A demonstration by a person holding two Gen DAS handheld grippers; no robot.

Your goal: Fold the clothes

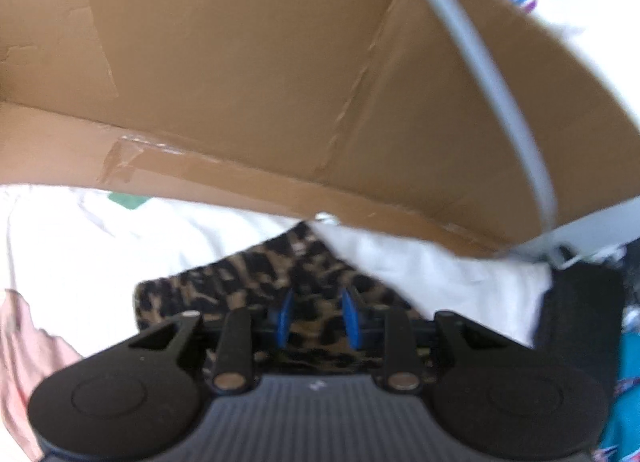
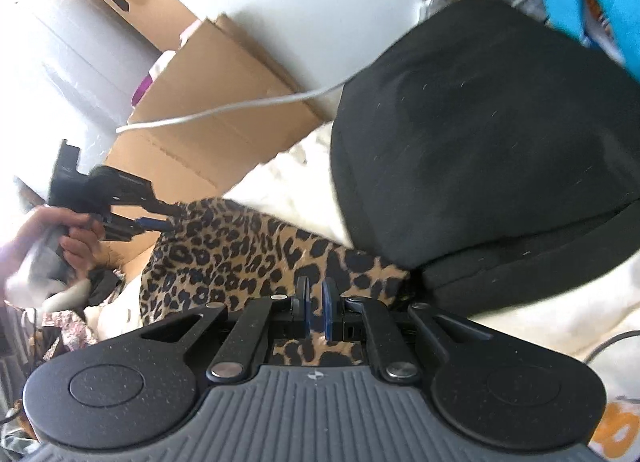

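Nearest, the right gripper (image 2: 316, 308) has its blue fingers (image 2: 329, 312) pinched on the leopard-print garment (image 2: 240, 254), which lies over white bedding (image 2: 288, 186). Toward 10 o'clock, the left gripper (image 2: 160, 222), held by a hand (image 2: 60, 234), clamps the cloth's far edge. At 2 o'clock sits a black cushion (image 2: 480, 134); beyond, at 11 o'clock, a cardboard box (image 2: 216, 102).
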